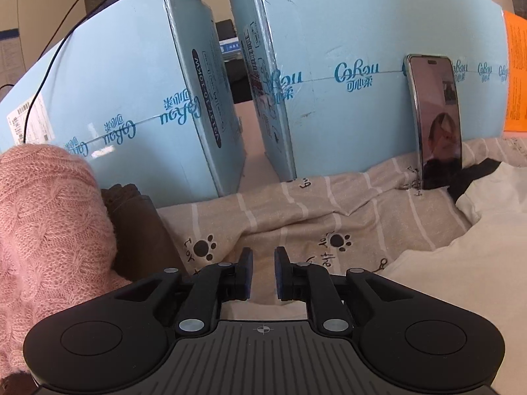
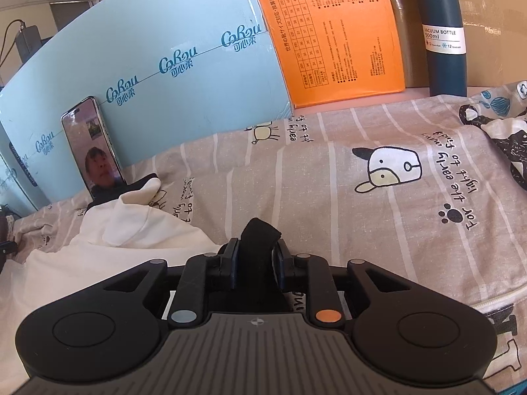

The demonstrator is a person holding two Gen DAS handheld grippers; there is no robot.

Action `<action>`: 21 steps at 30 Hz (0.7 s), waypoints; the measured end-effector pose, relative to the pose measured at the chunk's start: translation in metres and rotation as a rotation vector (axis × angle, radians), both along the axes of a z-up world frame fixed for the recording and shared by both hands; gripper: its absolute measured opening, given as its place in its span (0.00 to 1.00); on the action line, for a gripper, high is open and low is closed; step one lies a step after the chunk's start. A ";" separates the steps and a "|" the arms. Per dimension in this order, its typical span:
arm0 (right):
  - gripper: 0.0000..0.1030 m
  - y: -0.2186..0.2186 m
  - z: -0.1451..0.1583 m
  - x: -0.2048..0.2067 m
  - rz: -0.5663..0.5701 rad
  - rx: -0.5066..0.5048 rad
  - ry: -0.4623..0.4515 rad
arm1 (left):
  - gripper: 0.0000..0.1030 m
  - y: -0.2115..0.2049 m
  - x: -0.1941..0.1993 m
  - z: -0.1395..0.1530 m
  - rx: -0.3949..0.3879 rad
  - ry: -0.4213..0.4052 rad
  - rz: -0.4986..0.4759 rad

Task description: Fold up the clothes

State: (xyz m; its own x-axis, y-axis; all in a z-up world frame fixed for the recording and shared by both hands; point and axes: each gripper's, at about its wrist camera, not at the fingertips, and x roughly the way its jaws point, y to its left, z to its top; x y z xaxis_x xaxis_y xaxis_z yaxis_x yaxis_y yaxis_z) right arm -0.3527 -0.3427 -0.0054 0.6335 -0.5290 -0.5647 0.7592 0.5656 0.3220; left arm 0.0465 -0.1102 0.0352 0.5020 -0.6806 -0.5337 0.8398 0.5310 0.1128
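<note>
We see right gripper clamped on black cloth beside the white garment; left gripper released, empty.

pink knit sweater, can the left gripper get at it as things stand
Probably yes. The pink knit sweater lies just left of the left gripper, whose jaws stand slightly apart with nothing between them, and no object sits in the gap between them.

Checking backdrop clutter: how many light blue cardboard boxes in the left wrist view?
2: one light blue cardboard box at left behind the pink knitted sweater, another at right behind the propped phone. More may be hidden.
</note>
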 end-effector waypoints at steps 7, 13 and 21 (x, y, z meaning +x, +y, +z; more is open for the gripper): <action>0.52 -0.017 0.039 0.019 0.082 0.004 -0.136 | 0.37 -0.054 -0.025 0.008 -0.115 0.302 -0.244; 0.65 -0.039 0.035 0.086 0.233 0.125 -0.160 | 0.42 -0.109 -0.053 -0.020 -0.036 0.386 -0.335; 0.55 -0.044 0.005 0.131 0.289 0.130 -0.067 | 0.37 -0.131 -0.068 -0.042 -0.002 0.300 -0.377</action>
